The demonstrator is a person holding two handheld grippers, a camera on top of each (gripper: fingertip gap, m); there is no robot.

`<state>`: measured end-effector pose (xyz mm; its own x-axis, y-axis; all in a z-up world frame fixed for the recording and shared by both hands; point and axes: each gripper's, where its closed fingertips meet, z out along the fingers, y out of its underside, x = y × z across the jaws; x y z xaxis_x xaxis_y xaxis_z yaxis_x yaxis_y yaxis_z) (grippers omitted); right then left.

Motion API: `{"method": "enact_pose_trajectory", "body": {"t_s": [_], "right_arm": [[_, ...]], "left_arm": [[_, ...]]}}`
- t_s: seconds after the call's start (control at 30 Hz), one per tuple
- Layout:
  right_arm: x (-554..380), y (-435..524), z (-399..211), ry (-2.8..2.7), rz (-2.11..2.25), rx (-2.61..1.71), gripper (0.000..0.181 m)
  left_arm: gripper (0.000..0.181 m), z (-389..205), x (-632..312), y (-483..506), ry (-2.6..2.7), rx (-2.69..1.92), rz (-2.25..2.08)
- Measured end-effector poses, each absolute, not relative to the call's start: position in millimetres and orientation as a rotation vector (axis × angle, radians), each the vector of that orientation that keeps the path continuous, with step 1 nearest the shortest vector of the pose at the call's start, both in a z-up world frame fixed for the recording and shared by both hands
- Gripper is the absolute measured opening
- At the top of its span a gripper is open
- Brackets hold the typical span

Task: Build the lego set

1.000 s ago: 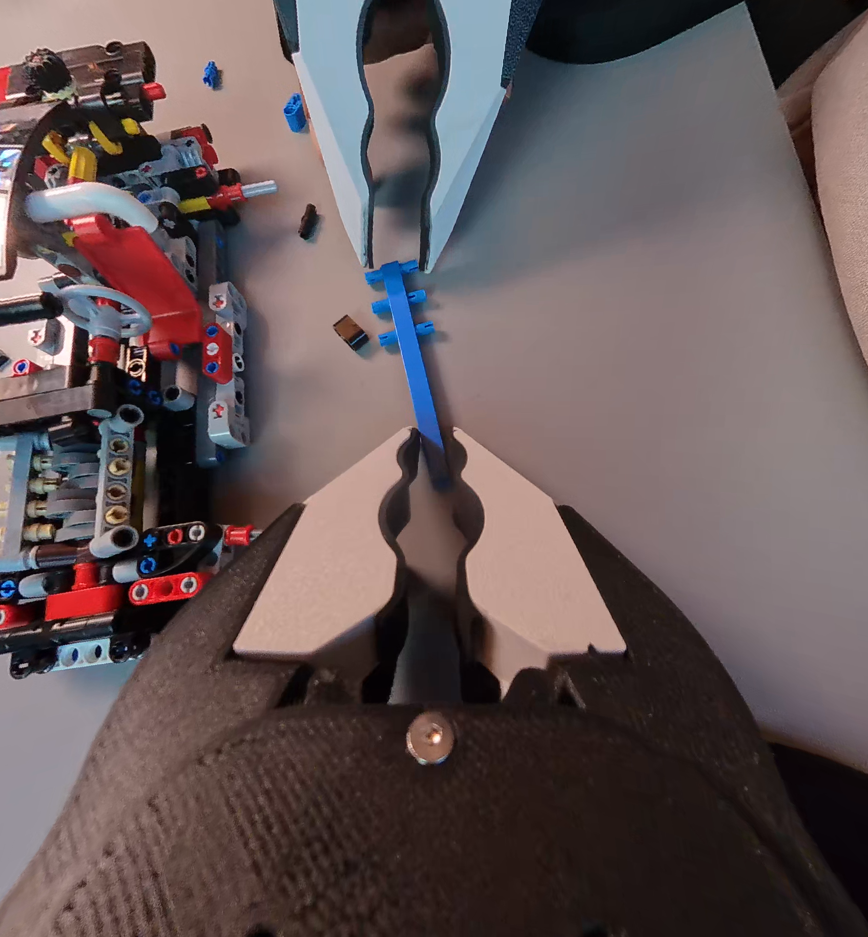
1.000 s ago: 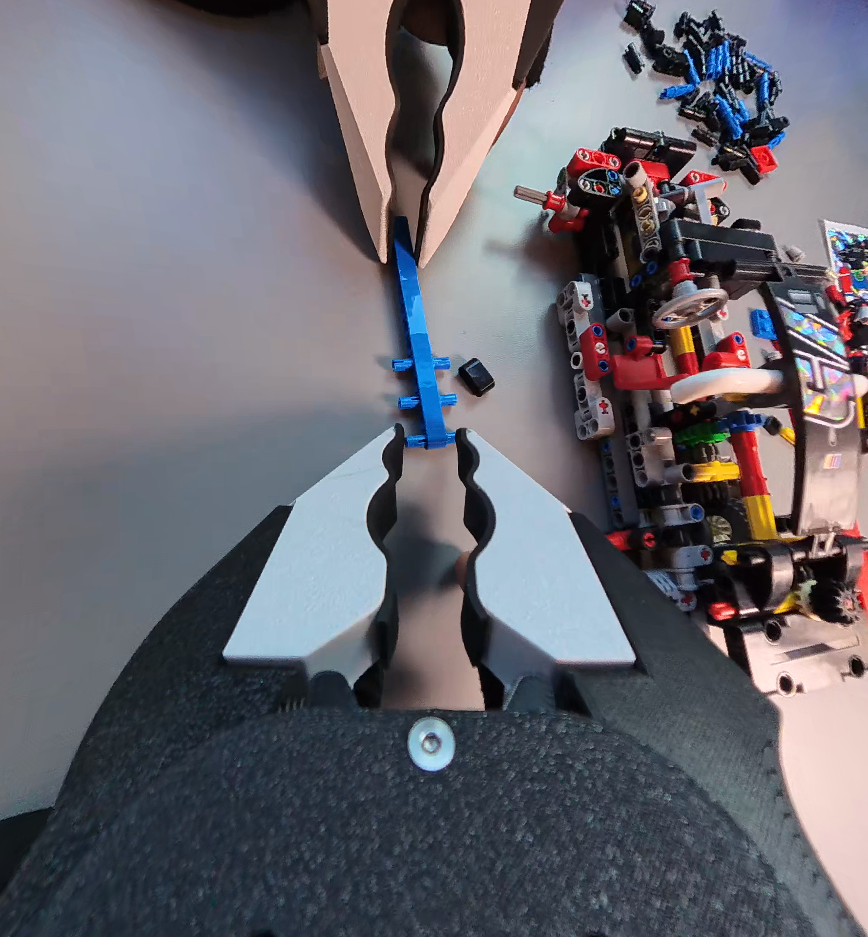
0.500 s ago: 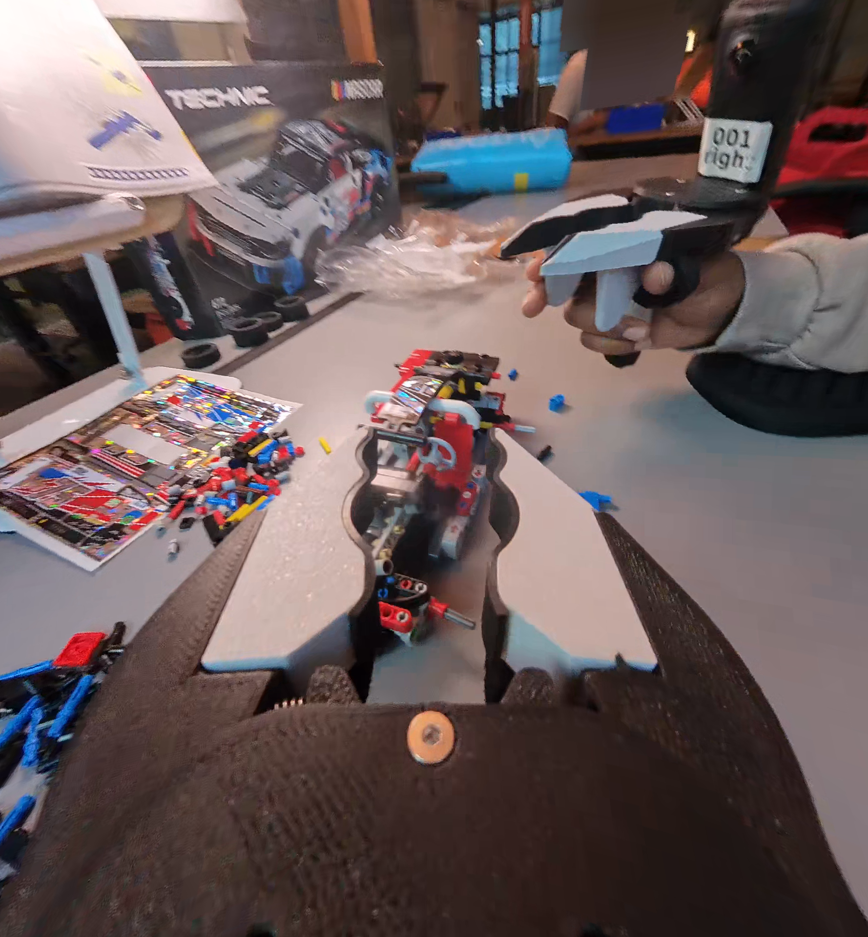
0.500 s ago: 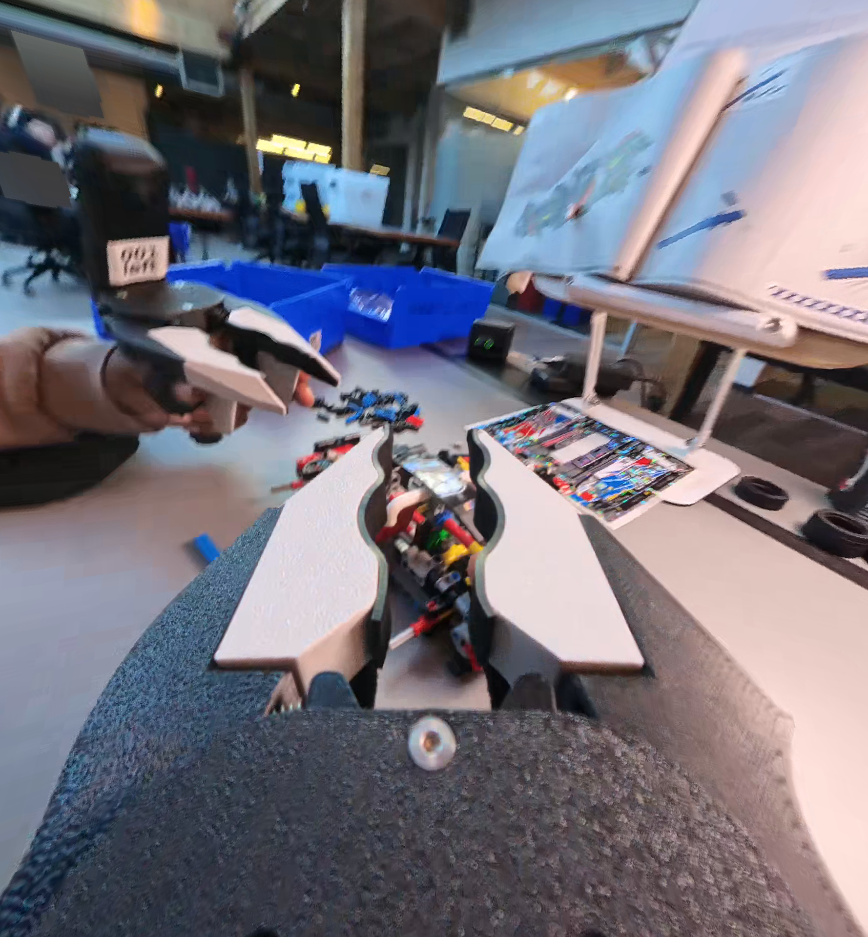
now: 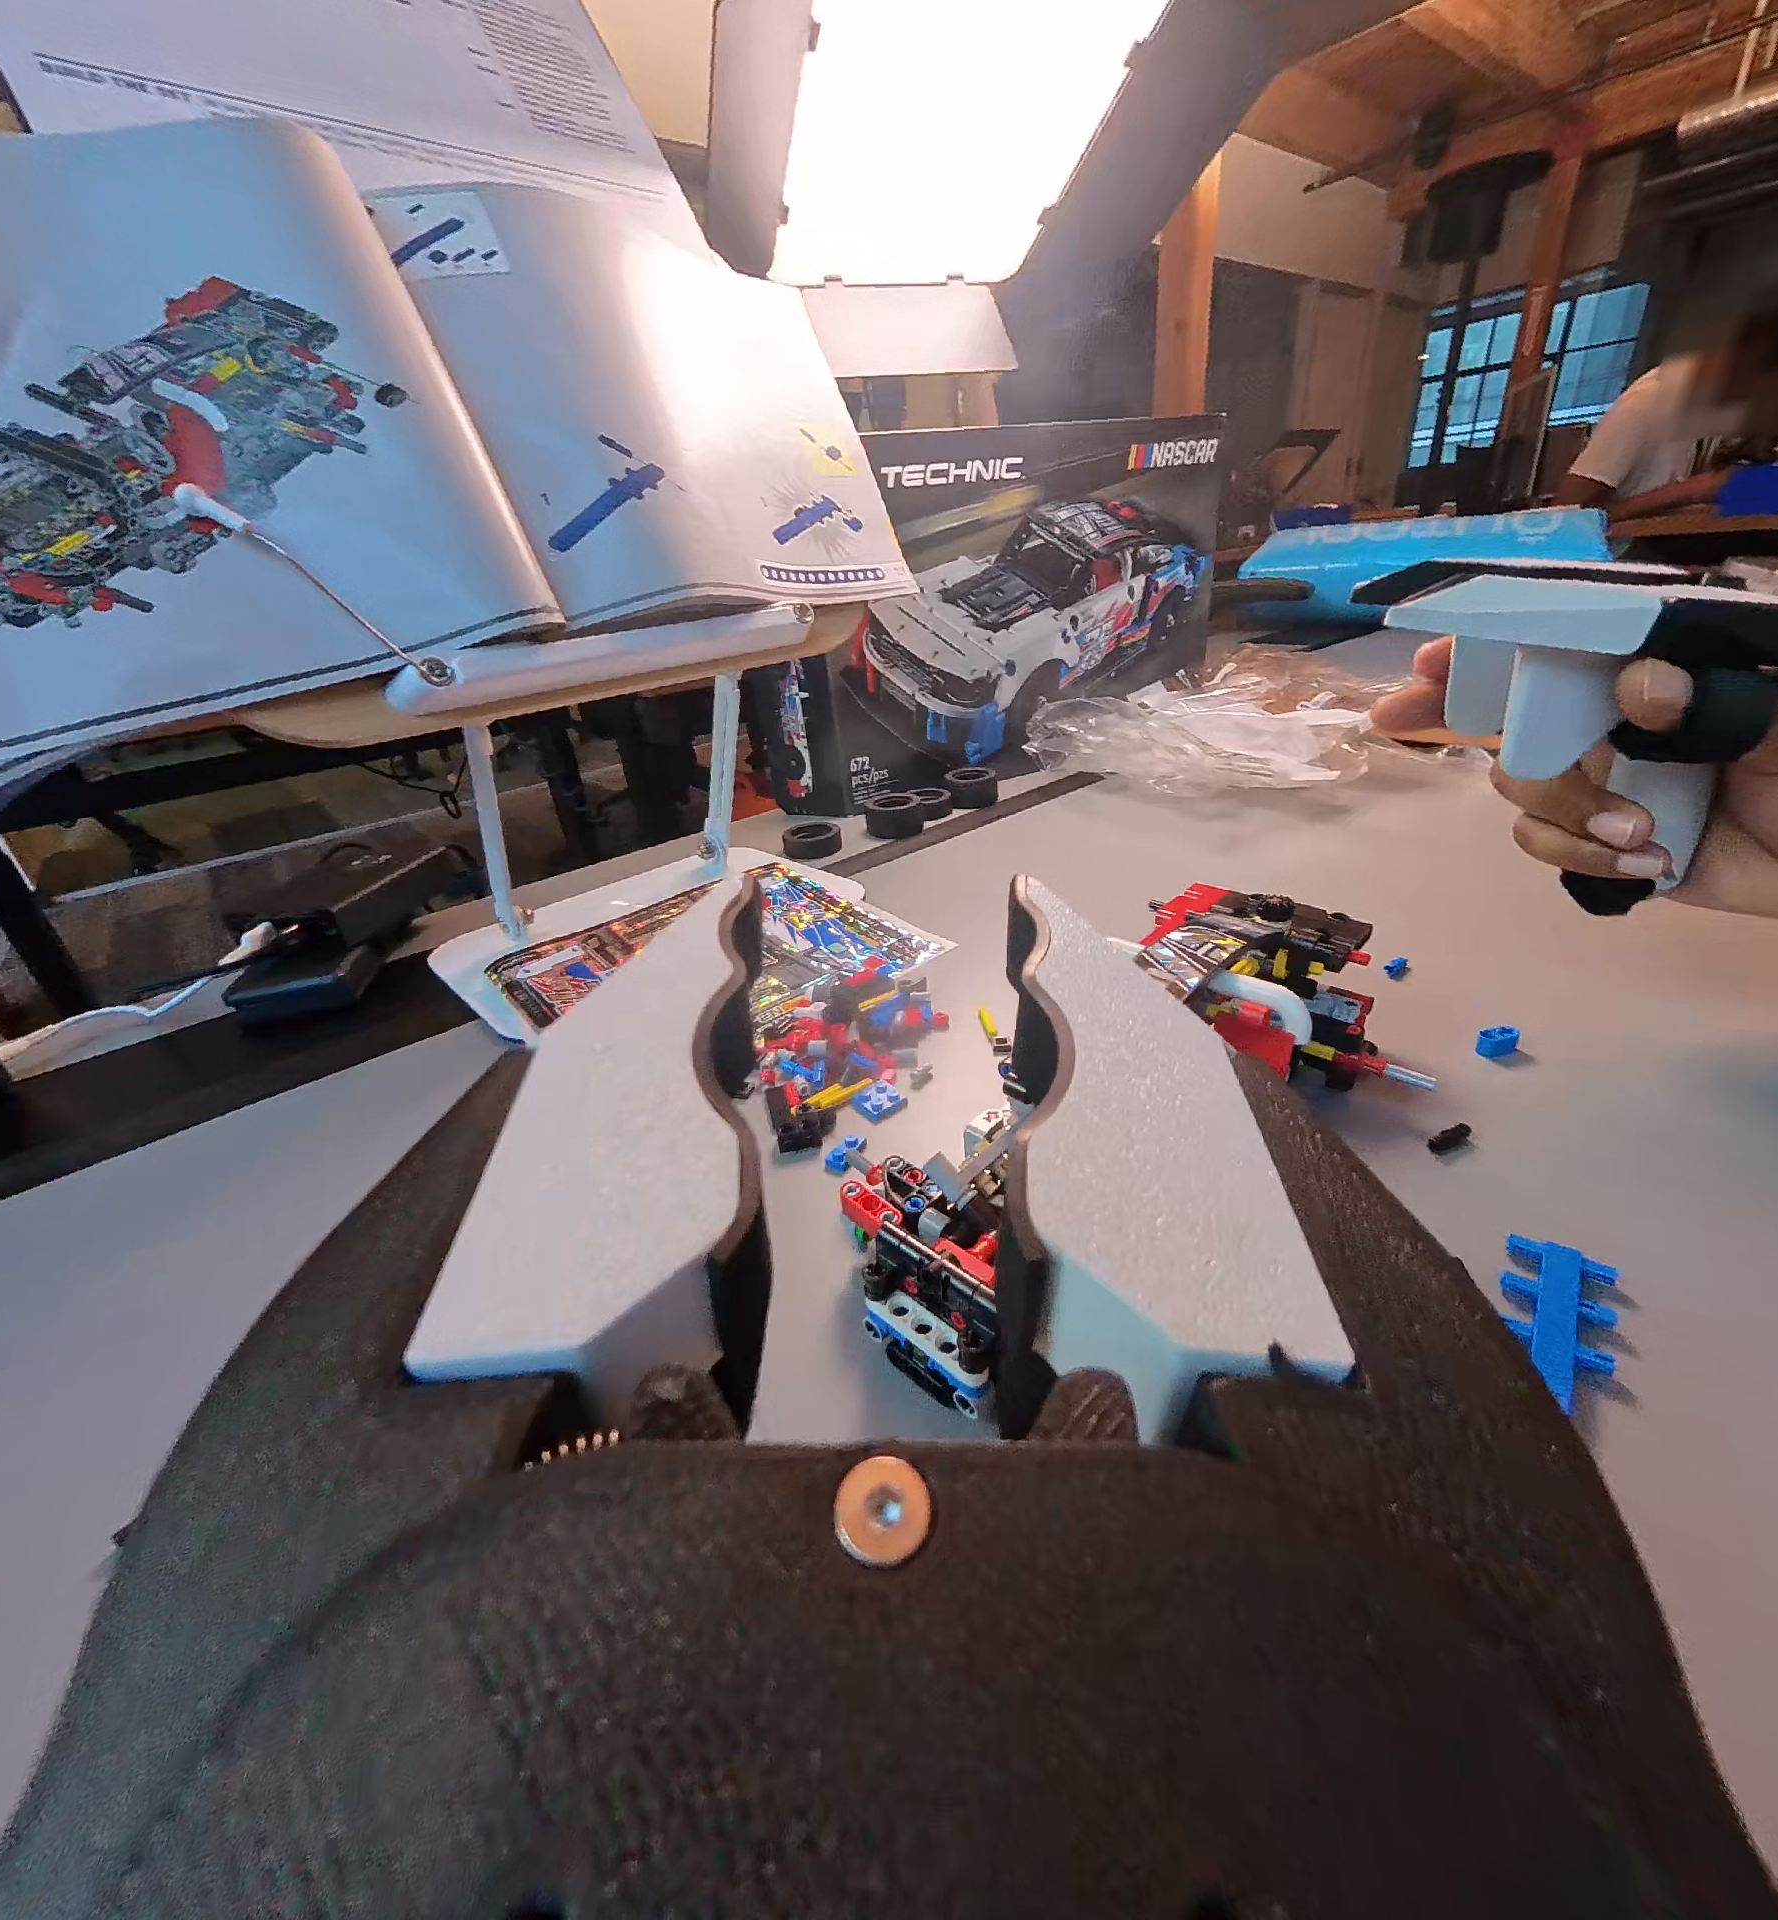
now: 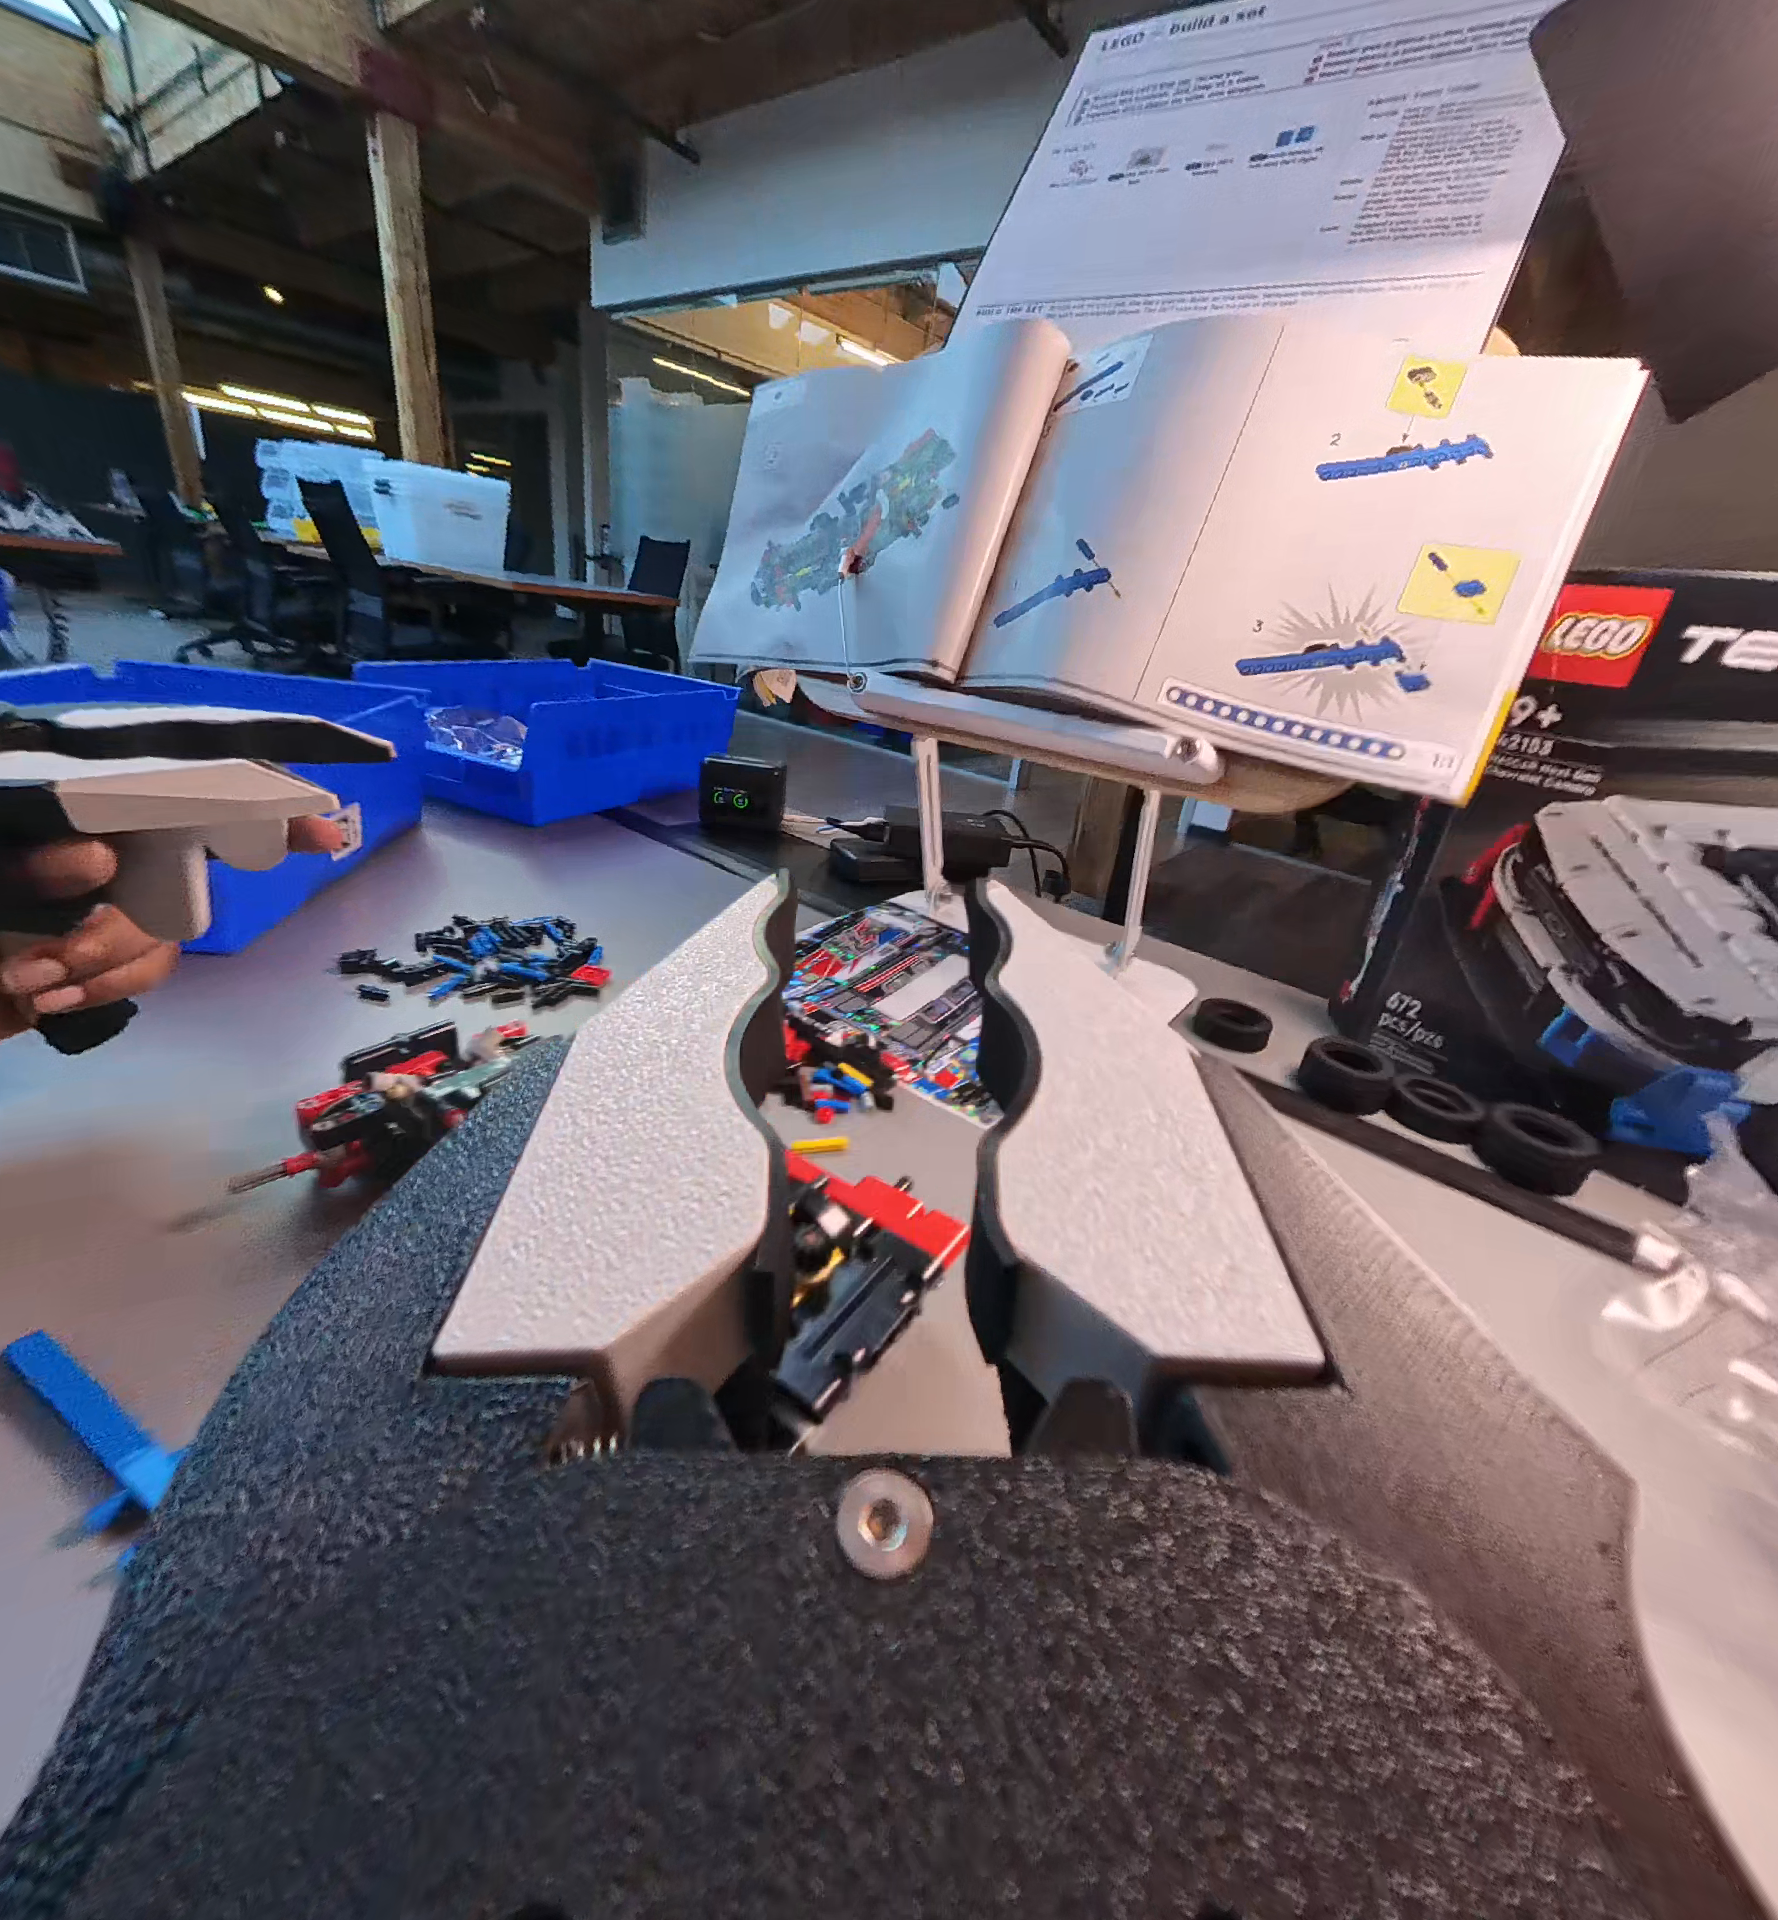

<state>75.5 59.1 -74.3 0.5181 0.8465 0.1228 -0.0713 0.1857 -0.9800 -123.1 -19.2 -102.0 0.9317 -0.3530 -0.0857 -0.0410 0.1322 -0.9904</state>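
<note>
1. Both grippers have let go of the long blue pinned lego beam (image 5: 1558, 1311); it now lies loose on the grey tabletop (image 5: 1643, 1122).
2. Left gripper (image 5: 880, 940) and right gripper (image 6: 880, 914) lifted, jaws spread, empty.
3. Both now face the open instruction booklet (image 6: 1176, 540), probably checking the next step.
4. Half-built car chassis (image 5: 1269, 987) untouched, well apart from the beam.

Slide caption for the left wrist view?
Open left gripper raised over the part-built car, blue beam lying on the table.

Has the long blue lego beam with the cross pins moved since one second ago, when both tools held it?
Yes. Released, the long blue lego beam lies flat on the grey table, right of the half-built car model; both tools are open.
</note>
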Motion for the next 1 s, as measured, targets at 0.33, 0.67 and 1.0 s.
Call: {"method": "enact_pose_trajectory", "body": {"t_s": [0.33, 0.67, 1.0], "right_arm": [[11, 212, 45, -0.744, 0.591, -1.099, 0.019], [-38, 361, 93, -0.630, 0.539, -1.237, 0.011], [-36, 386, 85, -0.648, 0.476, -1.292, 0.007]], "left_arm": [[0.044, -102, -131, -15, 0.310, -1.421, -0.222], [0.040, -103, -130, -16, 0.345, -1.427, -0.191], [0.038, -109, -121, -15, 0.394, -1.448, -0.206]]}}
